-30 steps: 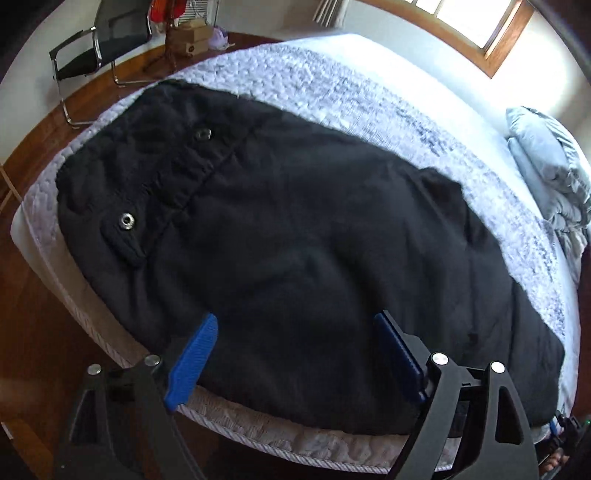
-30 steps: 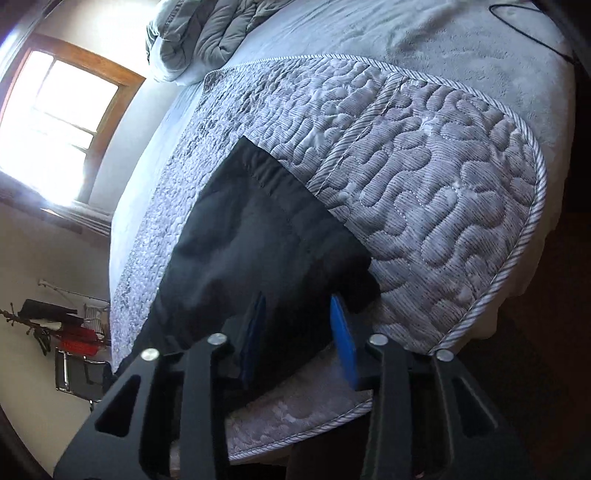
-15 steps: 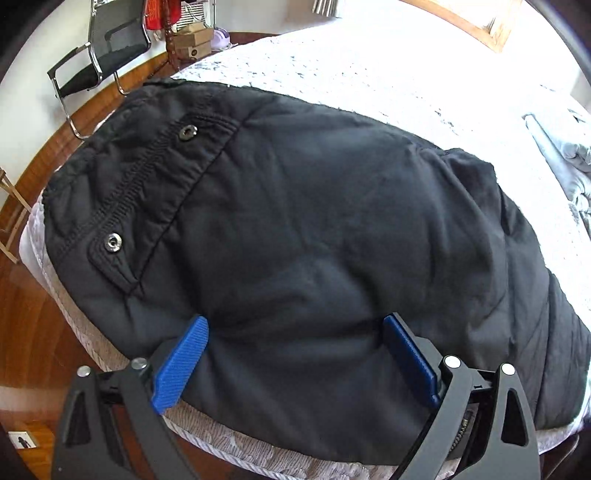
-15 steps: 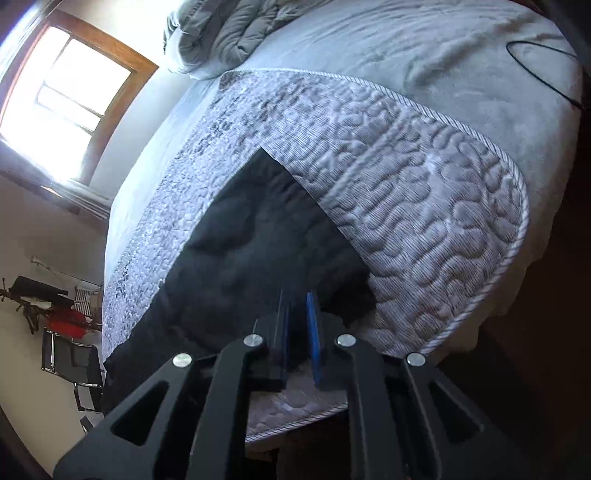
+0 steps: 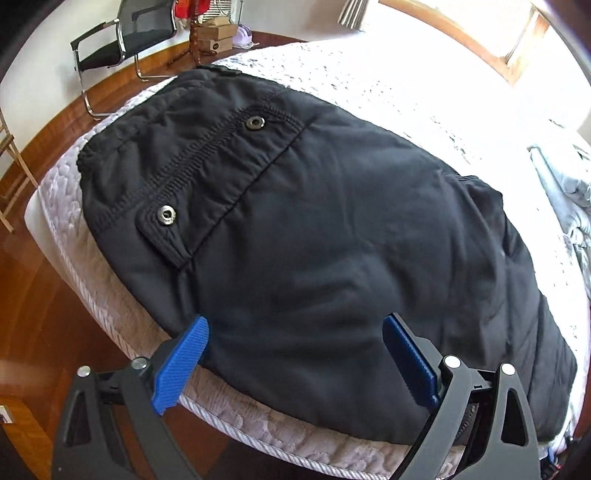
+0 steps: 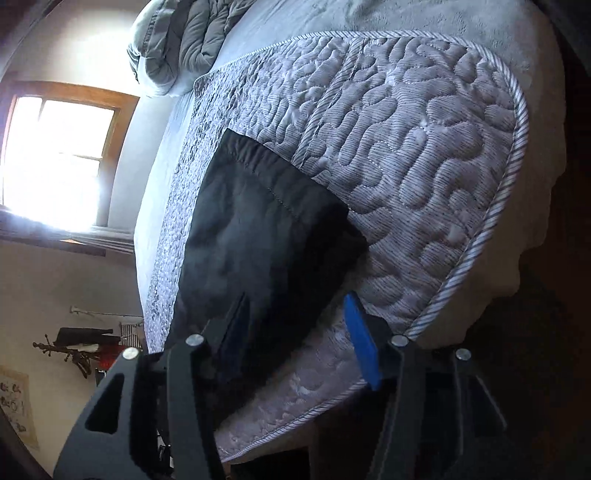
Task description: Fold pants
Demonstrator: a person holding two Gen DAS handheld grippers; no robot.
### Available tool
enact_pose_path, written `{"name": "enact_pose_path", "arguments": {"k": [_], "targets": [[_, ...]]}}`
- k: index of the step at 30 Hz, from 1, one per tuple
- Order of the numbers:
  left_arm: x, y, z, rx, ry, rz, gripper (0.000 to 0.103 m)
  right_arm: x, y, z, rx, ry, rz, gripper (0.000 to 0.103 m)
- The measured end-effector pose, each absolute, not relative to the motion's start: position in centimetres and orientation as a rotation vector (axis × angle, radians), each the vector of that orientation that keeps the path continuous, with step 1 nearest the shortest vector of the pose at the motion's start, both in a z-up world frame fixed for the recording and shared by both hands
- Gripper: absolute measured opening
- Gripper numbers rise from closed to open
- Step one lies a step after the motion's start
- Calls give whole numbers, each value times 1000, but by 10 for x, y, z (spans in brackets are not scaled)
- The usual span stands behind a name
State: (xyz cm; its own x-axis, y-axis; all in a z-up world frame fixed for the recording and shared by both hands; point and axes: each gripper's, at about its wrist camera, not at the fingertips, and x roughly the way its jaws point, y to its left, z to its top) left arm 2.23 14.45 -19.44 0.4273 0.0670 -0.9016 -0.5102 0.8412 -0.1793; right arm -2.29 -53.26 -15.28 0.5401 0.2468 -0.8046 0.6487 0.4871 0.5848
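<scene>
Black pants [image 5: 332, 240] lie flat on the quilted bed cover [image 5: 258, 424]. The waistband with two metal snaps [image 5: 166, 214] is at the left. My left gripper [image 5: 295, 354] hangs open wide just above the pants' near edge, and its blue fingers [image 5: 181, 362] press on nothing. In the right wrist view the leg's hem end [image 6: 258, 221] rests on the quilt [image 6: 406, 166]. My right gripper [image 6: 295, 332] is over the near corner of that leg. Its jaws are opening, and the cloth lies loose below and between them.
The bed's piped edge [image 6: 480, 251] runs close to the leg end, with dark floor beyond. A grey duvet [image 6: 184, 40] is bunched at the head of the bed. A black chair [image 5: 122, 40] and boxes [image 5: 216, 35] stand on the wooden floor [image 5: 44, 314] past the waistband.
My right gripper closed on the leg's edge, then opened and let the cloth go. My left gripper moved in closer over the pants' near edge, its jaws a little wider.
</scene>
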Motion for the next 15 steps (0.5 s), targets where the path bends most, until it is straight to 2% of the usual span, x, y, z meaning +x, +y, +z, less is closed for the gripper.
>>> {"name": "enact_pose_path", "arguments": {"k": [15], "targets": [[44, 156, -194, -495, 1068, 401, 96, 1, -534, -171, 1232, 1004, -373, 61]]}}
